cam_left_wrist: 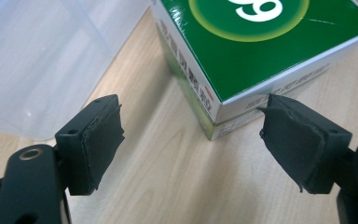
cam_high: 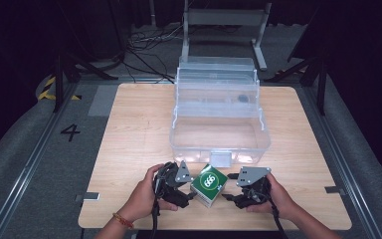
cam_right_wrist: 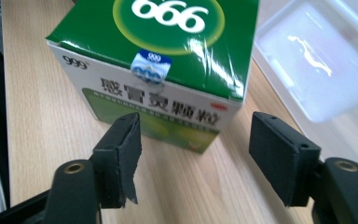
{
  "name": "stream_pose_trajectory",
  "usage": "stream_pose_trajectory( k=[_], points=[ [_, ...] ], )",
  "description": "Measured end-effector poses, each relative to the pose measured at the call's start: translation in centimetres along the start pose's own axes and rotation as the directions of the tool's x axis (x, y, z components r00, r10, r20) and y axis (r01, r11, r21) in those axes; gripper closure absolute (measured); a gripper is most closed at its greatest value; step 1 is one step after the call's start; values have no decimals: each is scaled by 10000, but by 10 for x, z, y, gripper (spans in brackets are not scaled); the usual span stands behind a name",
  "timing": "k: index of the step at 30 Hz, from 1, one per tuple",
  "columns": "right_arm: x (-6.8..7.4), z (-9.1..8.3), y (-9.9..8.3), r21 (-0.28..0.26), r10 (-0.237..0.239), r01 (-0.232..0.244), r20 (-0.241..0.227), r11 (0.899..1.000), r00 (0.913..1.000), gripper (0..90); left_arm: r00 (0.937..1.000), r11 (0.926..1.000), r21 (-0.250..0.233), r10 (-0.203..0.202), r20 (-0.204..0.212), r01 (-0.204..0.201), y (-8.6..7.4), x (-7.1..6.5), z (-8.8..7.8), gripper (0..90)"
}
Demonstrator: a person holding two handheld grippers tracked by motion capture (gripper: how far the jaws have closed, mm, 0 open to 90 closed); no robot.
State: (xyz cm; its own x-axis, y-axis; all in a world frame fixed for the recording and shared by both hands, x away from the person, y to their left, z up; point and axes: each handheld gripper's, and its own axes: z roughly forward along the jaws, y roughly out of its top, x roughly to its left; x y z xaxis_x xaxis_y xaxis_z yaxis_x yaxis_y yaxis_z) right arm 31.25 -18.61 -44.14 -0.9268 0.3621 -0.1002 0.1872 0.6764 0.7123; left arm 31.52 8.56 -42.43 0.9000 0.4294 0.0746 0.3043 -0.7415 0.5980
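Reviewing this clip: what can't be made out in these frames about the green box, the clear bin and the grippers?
- Green box: its far sides and underside are hidden in the high view; the top edge cuts it off in both gripper views.
- Clear bin: a small dark thing in an upper tray is too small to identify.
- Left gripper and right gripper: their own bodies hide the jaw tips from above.

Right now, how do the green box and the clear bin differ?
The green box is opaque, printed card, closed; the clear bin is see-through plastic, its lid open. The green box is far smaller than the clear bin. The green box sits between the left gripper and right gripper, both open; the clear bin stands behind. Both rest on the wooden table.
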Motion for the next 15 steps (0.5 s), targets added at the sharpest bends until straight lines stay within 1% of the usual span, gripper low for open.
stream_pose_trajectory(
  k=[1, 2, 3, 4, 5, 6, 8, 9, 10, 11, 13, 15],
  points=[
    [0, 1, 0, -57, 37, -37, 37, 10000, 10000, 416, 9996, 9999, -86, -74, 272, 77, 0, 2, -1, 206],
    [0, 2, 1, -142, 53, -53, -7, 9999, 10000, 424, 9992, 9998, -172, -112, 379, 118, 0, 1, -3, 207],
    [2, 2, 2, -162, 42, -42, -42, 9999, 10000, 427, 9992, 9998, -172, -112, 379, 118, 0, 1, -3, 204],
    [4, 2, 2, -147, -8, 9, 63, 9999, 10000, 450, 9986, 9996, -281, 19, 529, -4, 2, -4, -7, 197],
    [4, 2, 2, -147, -8, 9, 63, 9999, 10000, 450, 9986, 9996, -281, 19, 529, -4, 2, -4, -7, 195],
    [5, 2, 2, -150, 38, -37, 93, 9999, 9999, 464, 9982, 9991, -387, 169, 581, -147, 3, -8, -11, 195],
    [7, 1, 2, -265, 188, -187, 49, 9995, 9998, 480, 9979, 9983, -524, 297, 576, -266, 8, -16, -17, 195],
    [9, 1, 2, -308, 239, -238, 41, 9992, 9997, 479, 9978, 9977, -607, 326, 572, -291, 10, -19, -19, 196],
    [12, 1, 4, -300, 187, -184, 103, 9994, 9998, 477, 9983, 9971, -719, 275, 509, -238, 15, -25, -24, 196],
    [12, 1, 4, -300, 187, -184, 103, 9994, 9998, 477, 9983, 9971, -719, 275, 509, -238, 15, -25, -24, 195],
    [16, 0, 5, -401, 132, -128, 85, 9991, 9999, 474, 9987, 9978, -629, 222, 465, -193, 20, -28, -25, 195],
    [20, 1, 6, -391, 47, -46, 29, 9992, 10000, 472, 9987, 9994, -290, 202, 458, -188, 25, -29, -23, 189]
  ],
)
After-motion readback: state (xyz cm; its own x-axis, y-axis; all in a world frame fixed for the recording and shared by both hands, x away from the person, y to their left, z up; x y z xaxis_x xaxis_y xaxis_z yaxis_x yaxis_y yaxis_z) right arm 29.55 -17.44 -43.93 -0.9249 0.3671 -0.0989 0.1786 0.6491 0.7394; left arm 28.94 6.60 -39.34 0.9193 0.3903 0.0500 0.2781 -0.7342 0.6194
